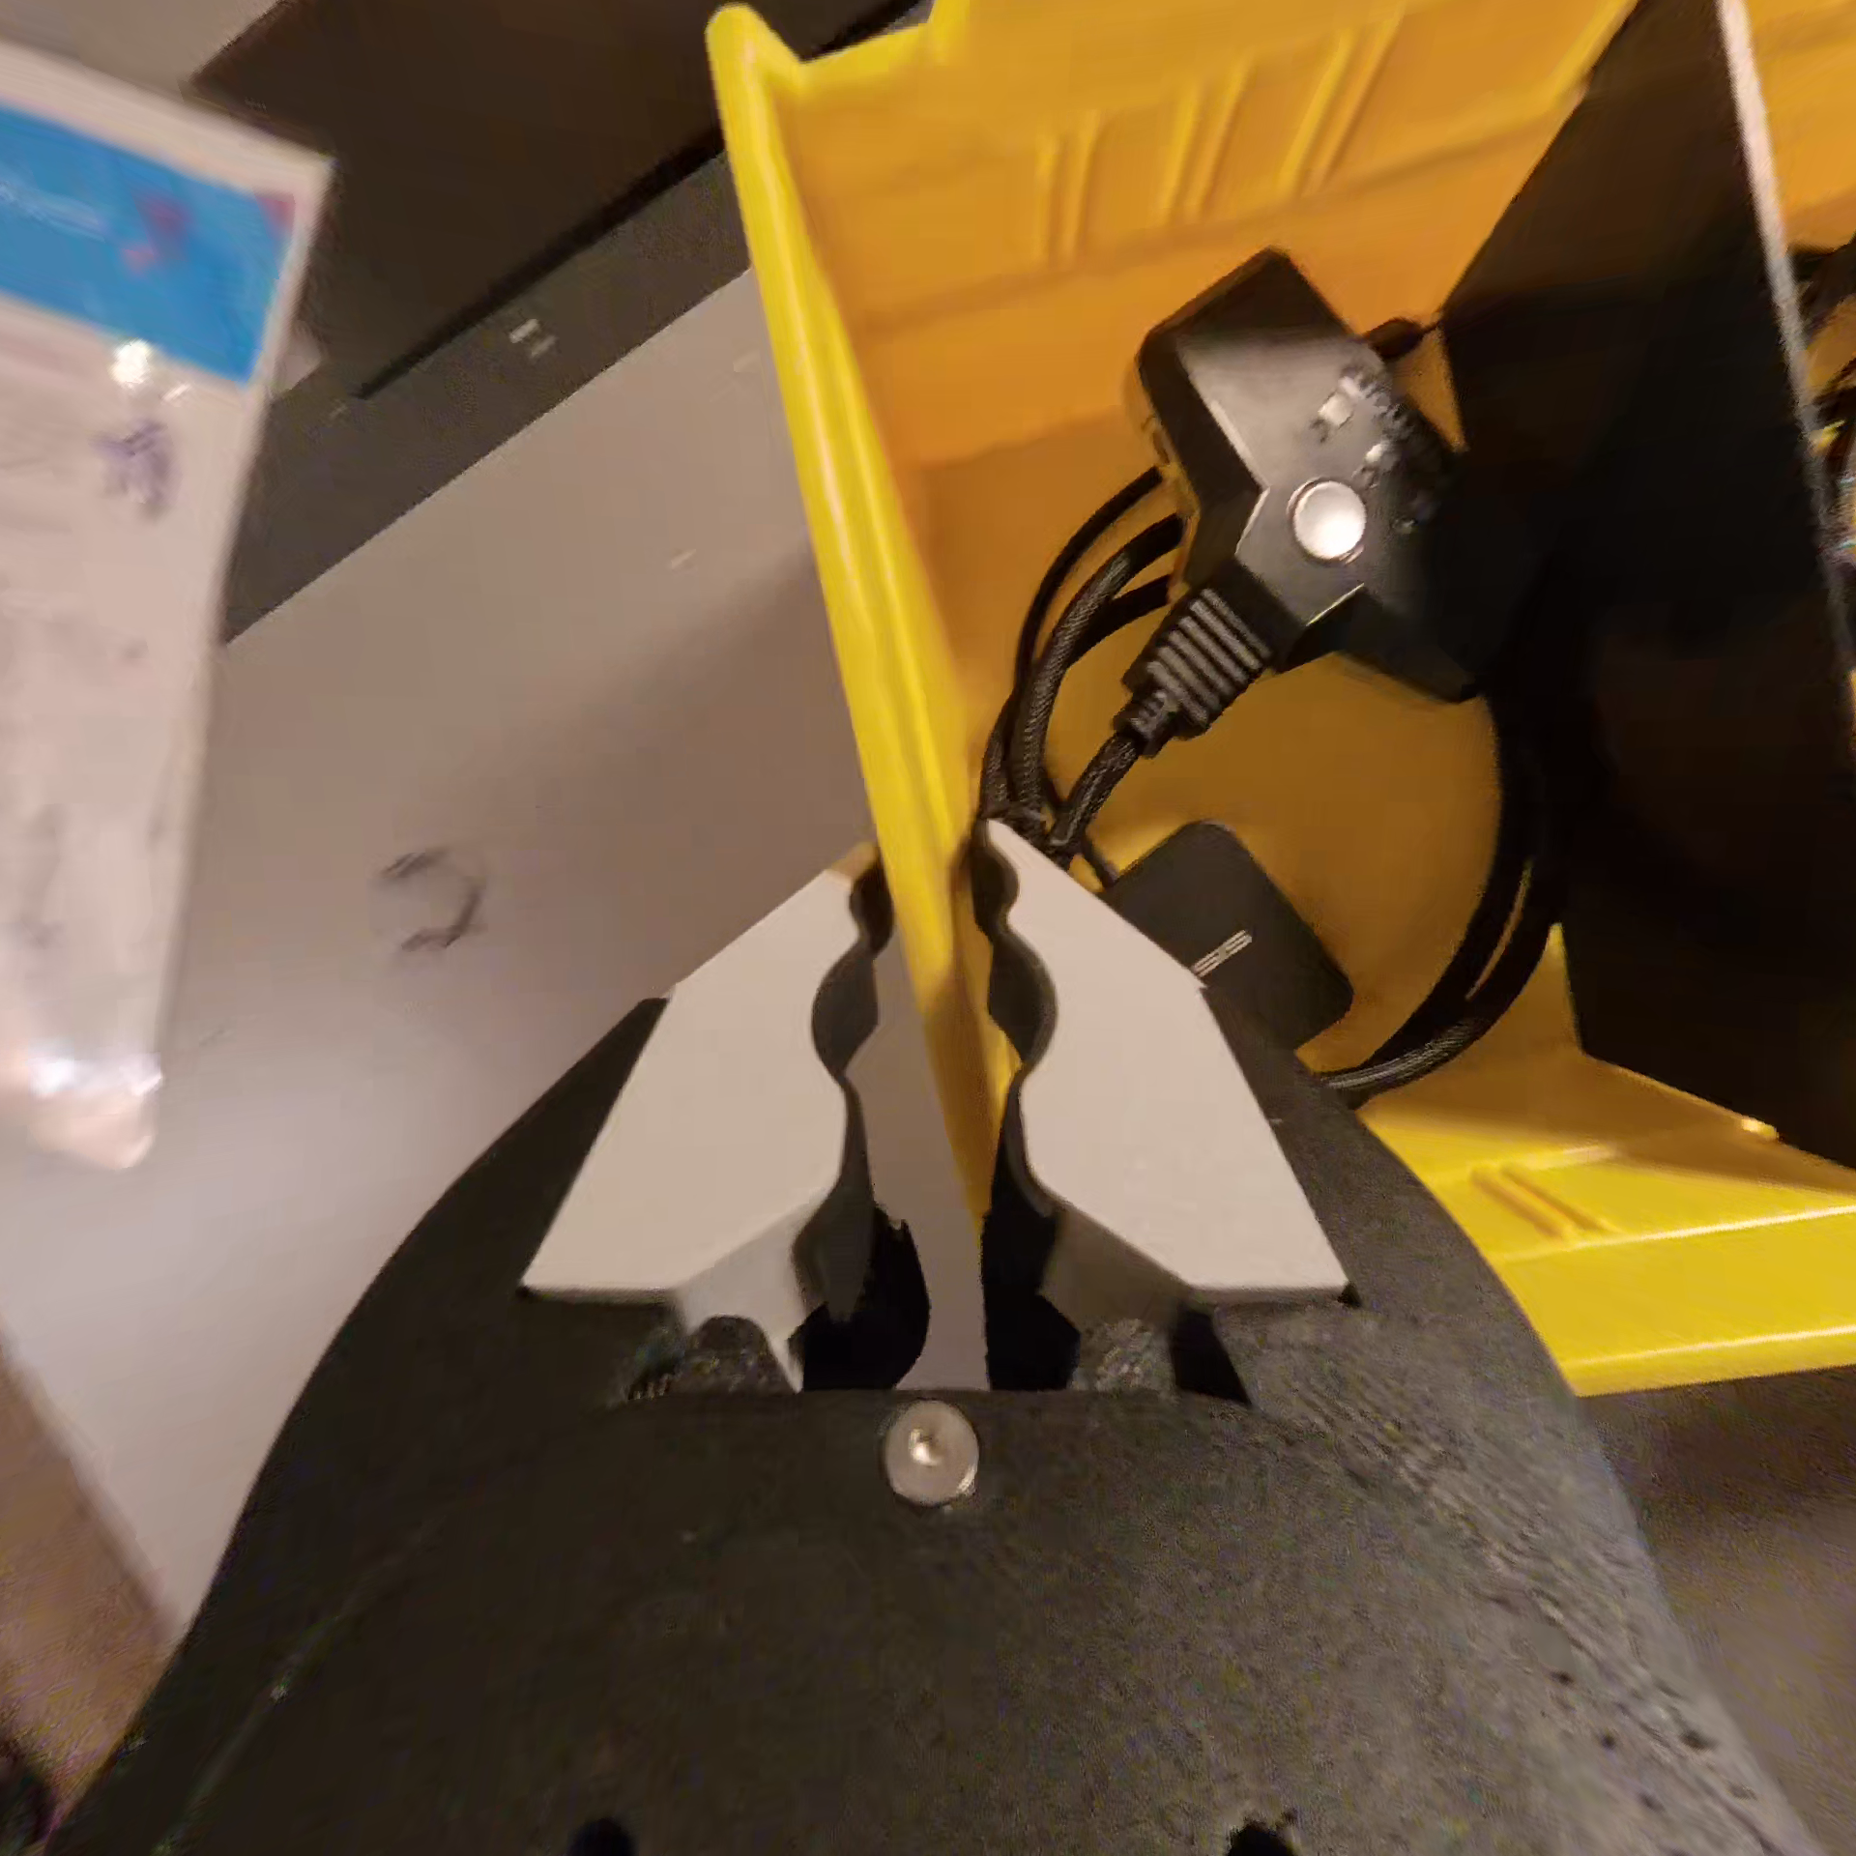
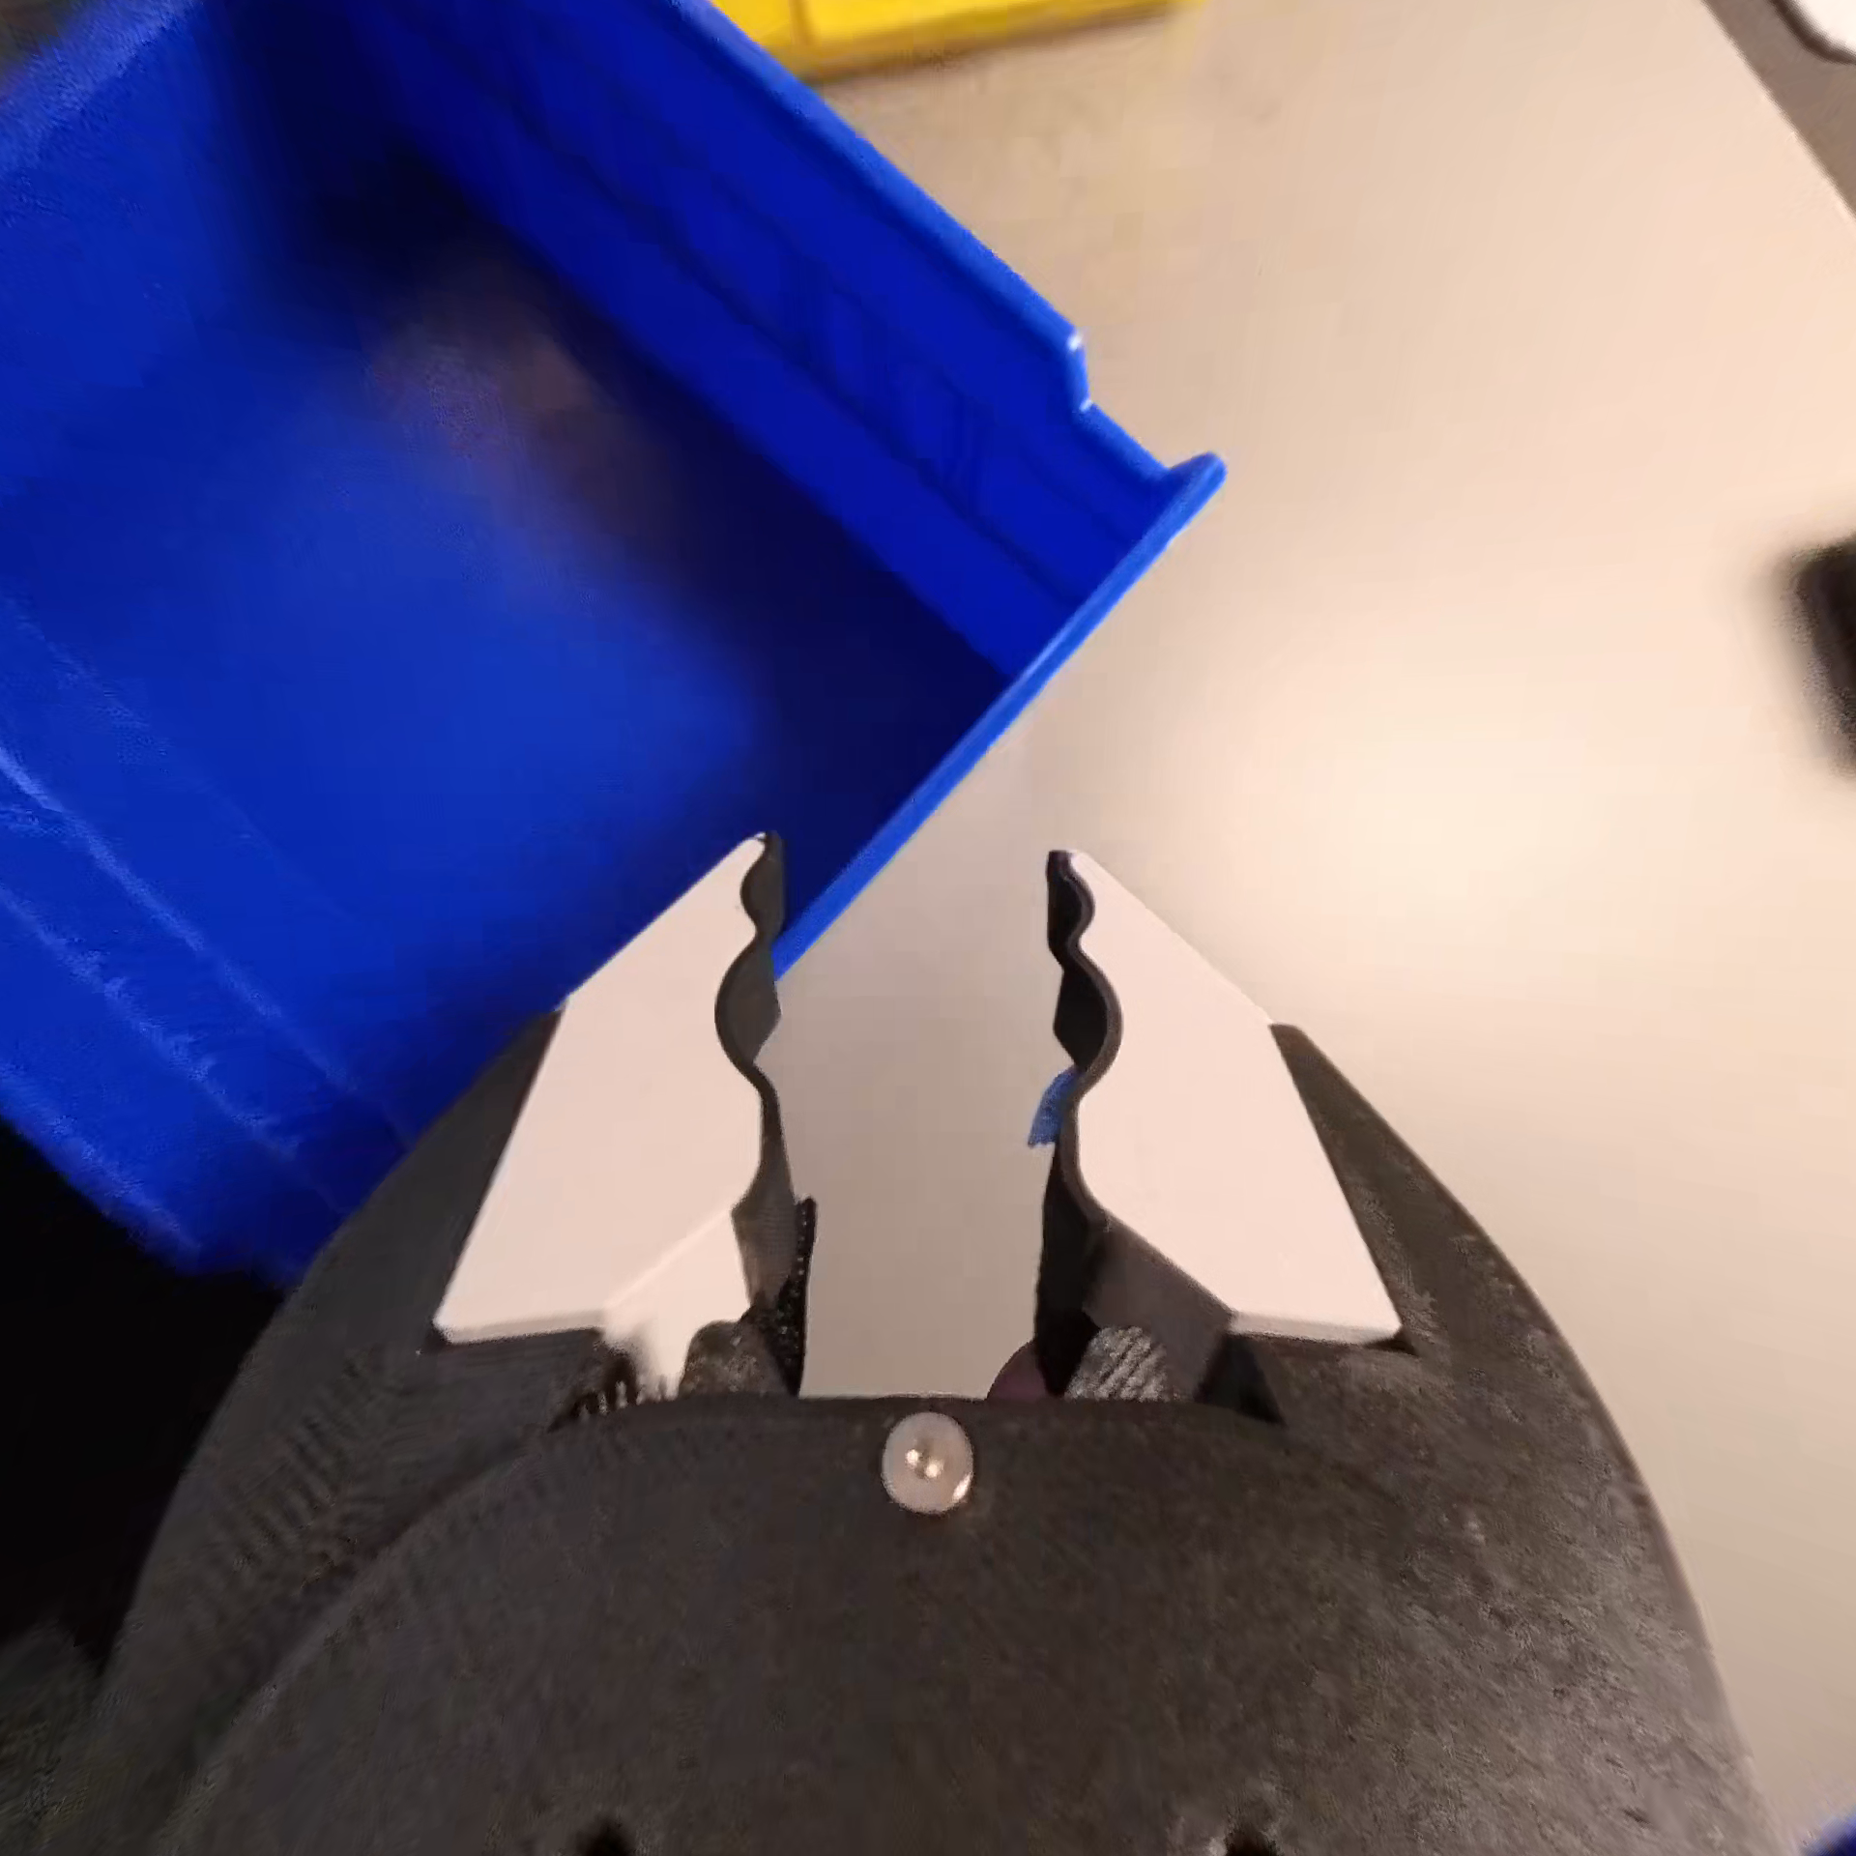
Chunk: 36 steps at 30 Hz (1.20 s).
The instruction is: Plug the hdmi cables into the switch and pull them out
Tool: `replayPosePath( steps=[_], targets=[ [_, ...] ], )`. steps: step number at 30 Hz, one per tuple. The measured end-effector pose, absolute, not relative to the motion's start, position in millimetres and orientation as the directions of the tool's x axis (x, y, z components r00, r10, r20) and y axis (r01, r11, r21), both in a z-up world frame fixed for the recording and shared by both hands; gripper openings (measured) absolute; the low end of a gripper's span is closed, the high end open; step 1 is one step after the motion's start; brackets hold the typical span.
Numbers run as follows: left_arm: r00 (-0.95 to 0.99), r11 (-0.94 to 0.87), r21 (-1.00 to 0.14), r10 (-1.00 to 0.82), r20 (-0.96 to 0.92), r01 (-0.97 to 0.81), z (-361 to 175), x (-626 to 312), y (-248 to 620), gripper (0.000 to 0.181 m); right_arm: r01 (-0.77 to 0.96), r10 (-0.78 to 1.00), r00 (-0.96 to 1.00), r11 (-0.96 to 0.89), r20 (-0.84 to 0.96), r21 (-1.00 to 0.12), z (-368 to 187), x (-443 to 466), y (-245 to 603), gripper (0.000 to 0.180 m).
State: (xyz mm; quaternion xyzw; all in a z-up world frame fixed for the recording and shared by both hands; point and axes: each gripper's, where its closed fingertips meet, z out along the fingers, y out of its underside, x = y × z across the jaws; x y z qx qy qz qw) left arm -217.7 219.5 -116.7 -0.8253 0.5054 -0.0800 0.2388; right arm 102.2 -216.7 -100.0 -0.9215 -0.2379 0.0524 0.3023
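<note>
Workshop or lab bench, pale tabletop (image 2: 1406, 502), yellow parts bin (image 1: 1004, 201), blue parts bin (image 2: 402, 603)

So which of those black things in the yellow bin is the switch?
Look in the yellow bin whose wall the left hand-held gripper straddles. The switch is the angular black box lying up against the dark divider, above a flat black block. It alone has a round silver button on top and a ribbed plug with braided cable entering it.
</note>
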Motion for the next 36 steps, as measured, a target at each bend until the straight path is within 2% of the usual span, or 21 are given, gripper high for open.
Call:
replayPosePath(
  steps=[2,4,6,8,10,12,15,17,19,22,25,27,28,30,32,34,36],
  targets=[
    [0.520,-0.402,-0.438,-0.833,-0.188,-0.804,-107.4,-266.9,236.6,0.031,0.441,0.430,0.890,-0.735,0.149,-0.515,-93.6,137.3,-224.1,0.057],
    [0.579,-0.431,-0.445,-0.766,-0.278,-0.785,-79.9,-302.5,241.5,0.045,0.441,0.395,0.895,-0.722,0.207,-0.532,-74.0,150.0,-220.7,0.059],
    [0.533,-0.364,-0.540,-0.824,-0.193,-0.759,-48.8,-275.3,205.0,0.046,0.415,0.426,0.893,-0.664,0.142,-0.622,-52.9,121.8,-205.1,0.058],
    [0.321,-0.234,-0.549,-0.945,-0.067,-0.803,-41.3,-222.4,132.0,0.044,0.386,0.530,0.848,-0.621,-0.003,-0.683,-47.9,60.7,-188.8,0.059],
    [0.117,-0.096,-0.425,-0.993,-0.022,-0.900,-62.3,-191.0,67.5,0.043,0.393,0.611,0.782,-0.635,-0.122,-0.665,-63.8,-2.5,-177.7,0.063],
    [-0.014,0.026,-0.257,-0.999,-0.049,-0.966,-93.0,-179.1,34.5,0.044,0.476,0.658,0.738,-0.664,-0.148,-0.577,-95.8,-46.4,-175.4,0.074],
    [-0.060,0.066,-0.062,-0.994,-0.094,-0.996,-128.7,-181.6,25.3,0.046,0.582,0.707,0.693,-0.665,-0.144,-0.468,-135.4,-80.5,-182.6,0.078],
    [-0.047,0.049,-0.021,-0.994,-0.102,-0.999,-142.4,-184.4,25.9,0.049,0.634,0.737,0.661,-0.649,-0.142,-0.421,-153.4,-89.6,-190.5,0.073],
    [-0.044,0.046,-0.018,-0.993,-0.110,-0.999,-148.9,-188.5,26.0,0.051,0.661,0.771,0.617,-0.617,-0.158,-0.427,-156.3,-96.5,-198.2,0.056],
    [-0.068,0.070,-0.014,-0.992,-0.109,-0.997,-149.3,-205.9,21.5,0.046,0.741,0.834,0.536,-0.539,-0.132,-0.401,-156.6,-84.2,-214.7,0.056],
    [-0.117,0.105,0.101,-0.985,-0.125,-0.989,-151.1,-258.2,18.2,0.034,0.810,0.877,0.467,-0.477,-0.118,-0.341,-156.8,-55.2,-240.9,0.053],
    [-0.121,0.101,0.170,-0.986,-0.111,-0.980,-150.3,-301.5,14.9,0.030,0.840,0.883,0.457,-0.468,-0.105,-0.274,-156.8,-27.4,-260.9,0.048],
    [-0.093,0.067,0.193,-0.988,-0.127,-0.979,-148.9,-322.3,16.8,0.034,0.848,0.880,0.467,-0.474,-0.088,-0.238,-156.6,-11.4,-269.8,0.044],
    [-0.010,-0.027,0.173,-0.977,-0.213,-0.984,-139.1,-354.4,27.8,0.054,0.834,0.848,0.530,-0.524,-0.011,-0.173,-154.6,22.9,-281.4,0.040],
    [0.103,-0.124,0.066,-0.960,-0.259,-0.990,-121.6,-372.7,29.7,0.072,0.755,0.756,0.650,-0.633,0.077,-0.170,-147.8,51.7,-285.4,0.053],
    [0.223,-0.183,-0.153,-0.924,-0.311,-0.971,-97.4,-367.1,31.0,0.080,0.611,0.605,0.787,-0.739,0.118,-0.285,-134.8,63.9,-283.3,0.070],
    [0.372,-0.216,-0.455,-0.882,-0.288,-0.864,-72.6,-334.4,27.7,0.079,0.418,0.410,0.904,-0.786,0.124,-0.455,-118.7,67.9,-275.4,0.079]
  ],
)
